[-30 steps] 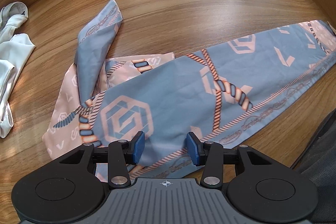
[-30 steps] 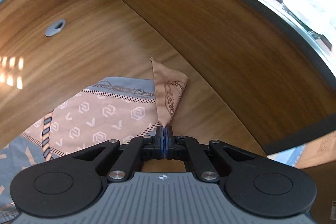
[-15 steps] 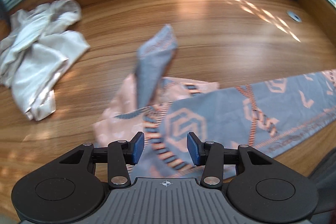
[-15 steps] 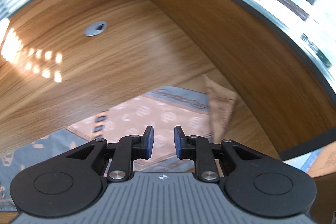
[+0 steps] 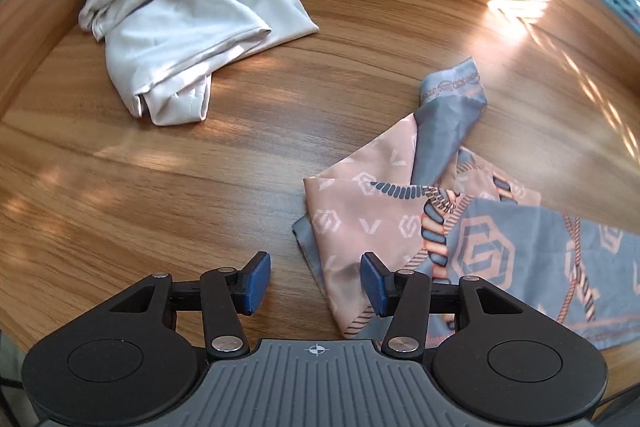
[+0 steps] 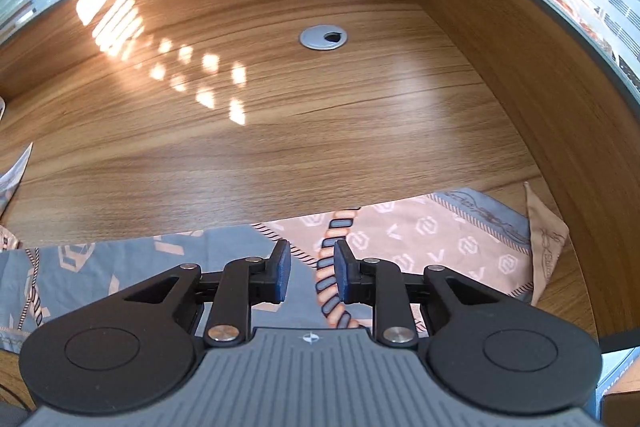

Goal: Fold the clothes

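A grey and peach patterned scarf (image 5: 472, 227) lies in a long band on the wooden desk, its left end crumpled with one corner sticking up. My left gripper (image 5: 316, 281) is open and empty, just left of that end. In the right wrist view the scarf's other end (image 6: 432, 239) lies flat, with a folded corner against the desk's right wall. My right gripper (image 6: 308, 273) is open and empty above the scarf, over a rope motif.
A crumpled white garment (image 5: 188, 7) lies at the far left of the desk. A round grey cable grommet (image 6: 323, 37) sits in the desk top further back. Raised wooden walls (image 6: 540, 75) border the desk at the back and right.
My right gripper let go of the scarf's peach corner, opened and moved left over the scarf. My left gripper swung left past the scarf's end, bringing the white garment into view.
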The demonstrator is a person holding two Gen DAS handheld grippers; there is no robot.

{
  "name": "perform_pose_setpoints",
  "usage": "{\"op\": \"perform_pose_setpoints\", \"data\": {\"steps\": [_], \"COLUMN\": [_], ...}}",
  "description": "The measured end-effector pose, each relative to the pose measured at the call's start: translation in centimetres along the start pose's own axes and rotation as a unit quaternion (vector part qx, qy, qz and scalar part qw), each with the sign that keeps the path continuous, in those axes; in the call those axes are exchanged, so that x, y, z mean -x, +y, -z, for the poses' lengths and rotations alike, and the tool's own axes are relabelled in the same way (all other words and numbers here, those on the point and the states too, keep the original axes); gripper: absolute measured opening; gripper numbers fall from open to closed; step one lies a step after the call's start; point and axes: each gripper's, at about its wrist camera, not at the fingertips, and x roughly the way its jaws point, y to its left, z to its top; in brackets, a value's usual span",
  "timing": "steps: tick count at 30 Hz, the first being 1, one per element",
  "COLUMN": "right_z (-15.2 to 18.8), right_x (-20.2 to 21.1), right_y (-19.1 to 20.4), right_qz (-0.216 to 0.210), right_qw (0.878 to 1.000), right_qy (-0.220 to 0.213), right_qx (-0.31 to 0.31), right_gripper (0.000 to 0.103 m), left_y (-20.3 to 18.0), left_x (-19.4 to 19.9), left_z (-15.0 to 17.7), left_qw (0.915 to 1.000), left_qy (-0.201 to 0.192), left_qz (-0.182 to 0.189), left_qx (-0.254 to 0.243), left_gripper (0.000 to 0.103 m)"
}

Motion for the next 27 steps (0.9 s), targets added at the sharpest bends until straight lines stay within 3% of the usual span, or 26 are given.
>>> {"op": "perform_pose_setpoints", "data": {"steps": [4, 6, 7, 10, 17, 22, 24, 26, 27], "right_z": [-0.2, -0.2, -0.2, -0.3, -0.5, -0.6, -0.6, -0.6, -0.6], "right_x": [-0.1, -0.1, -0.1, -0.1, -0.5, -0.9, -1.0, -1.1, -1.1], "right_y": [0.4, 0.3, 0.3, 0.1, -0.3, -0.1, -0.1, -0.1, -0.1], "right_qz": [0.001, 0.002, 0.002, 0.003, 0.003, -0.006, -0.009, -0.012, -0.013], "right_qw": [1.0, 1.0, 1.0, 1.0, 1.0, 1.0, 1.0, 0.999, 0.999], "right_qy": [0.004, 0.004, 0.005, 0.007, 0.01, 0.011, 0.013, 0.015, 0.015], "right_qx": [0.003, 0.005, 0.006, 0.01, 0.015, 0.023, 0.027, 0.029, 0.031], "right_gripper": [0.027, 0.027, 0.027, 0.027, 0.027, 0.027, 0.027, 0.027, 0.027], "left_y": [-0.6, -1.0, -1.2, -2.3, -8.3, -13.9, -15.8, -17.1, -17.3], "left_x": [-0.5, -0.5, -0.5, 0.4, 4.0, 3.8, 3.4, 3.6, 3.8], "left_z": [0.2, 0.2, 0.2, 0.0, -0.9, -0.4, -0.1, 0.4, 0.6], "left_qw": [1.0, 0.9999, 0.9998, 0.9988, 0.9879, 0.9724, 0.9659, 0.9605, 0.9589], "left_qy": [-0.003, -0.012, -0.017, -0.046, -0.092, -0.07, -0.058, -0.06, -0.066], "left_qz": [0.005, 0.002, 0.0, 0.002, 0.085, 0.159, 0.173, 0.174, 0.172], "left_qx": [0.001, -0.006, -0.009, -0.018, -0.09, -0.156, -0.184, -0.209, -0.216], "left_gripper": [0.05, 0.029, 0.009, 0.003, 0.003, 0.005, 0.013, 0.032, 0.034]}}
